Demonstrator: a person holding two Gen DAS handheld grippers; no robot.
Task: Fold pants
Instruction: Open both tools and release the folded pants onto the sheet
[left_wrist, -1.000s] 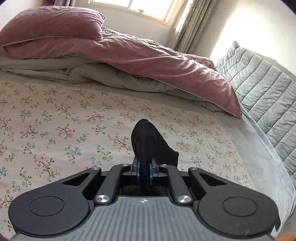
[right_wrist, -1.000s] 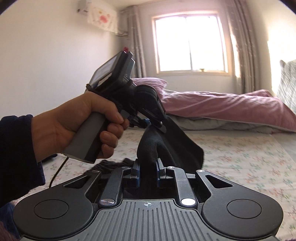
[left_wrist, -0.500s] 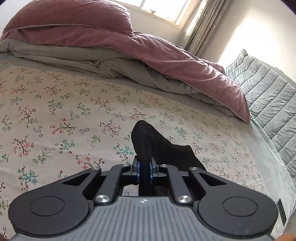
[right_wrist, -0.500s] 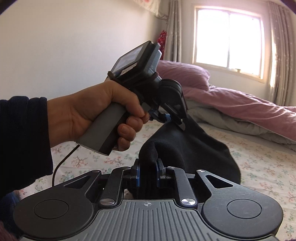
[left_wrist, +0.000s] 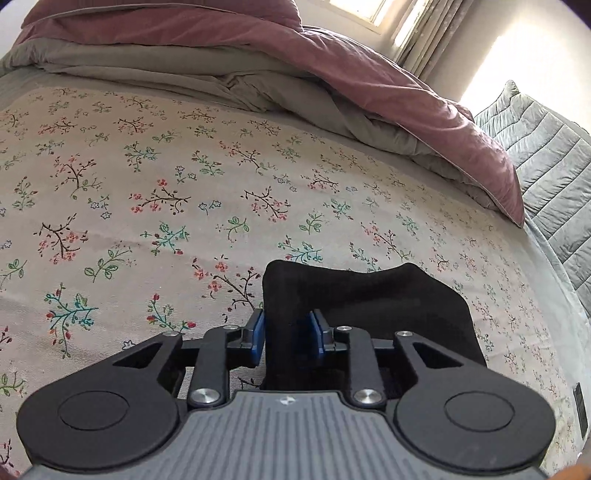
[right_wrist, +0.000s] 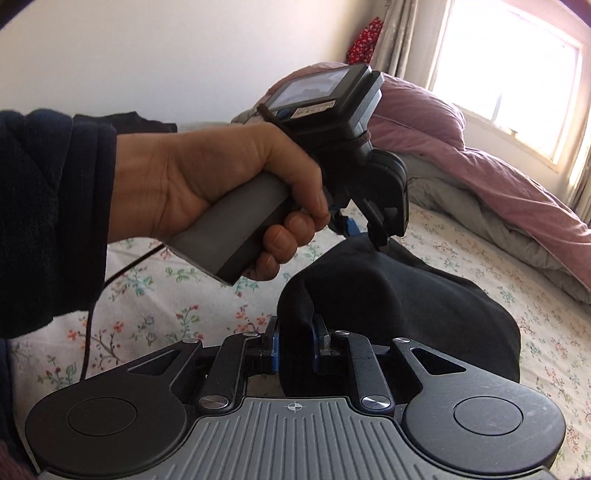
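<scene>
The black pants (left_wrist: 369, 306) lie bunched on the floral bed sheet (left_wrist: 147, 206). My left gripper (left_wrist: 287, 334) has its jaws parted, with a fold of the black cloth loose between the blue pads (left_wrist: 258, 332). My right gripper (right_wrist: 295, 343) also has its jaws parted around a fold of the pants (right_wrist: 388, 302). In the right wrist view a hand holds the left gripper (right_wrist: 354, 225) just above the far end of the same fold. The rest of the pants is hidden below both grippers.
A pink and grey duvet (left_wrist: 332, 74) with a pink pillow (right_wrist: 417, 110) is piled at the head of the bed. A grey quilted cushion (left_wrist: 546, 155) stands along the right side. A window (right_wrist: 509, 74) is behind the bed.
Both grippers have come down toward the sheet with the pants. Both jaws, pinched shut on the cloth earlier, have spread apart. The pants now spread wider on the bed.
</scene>
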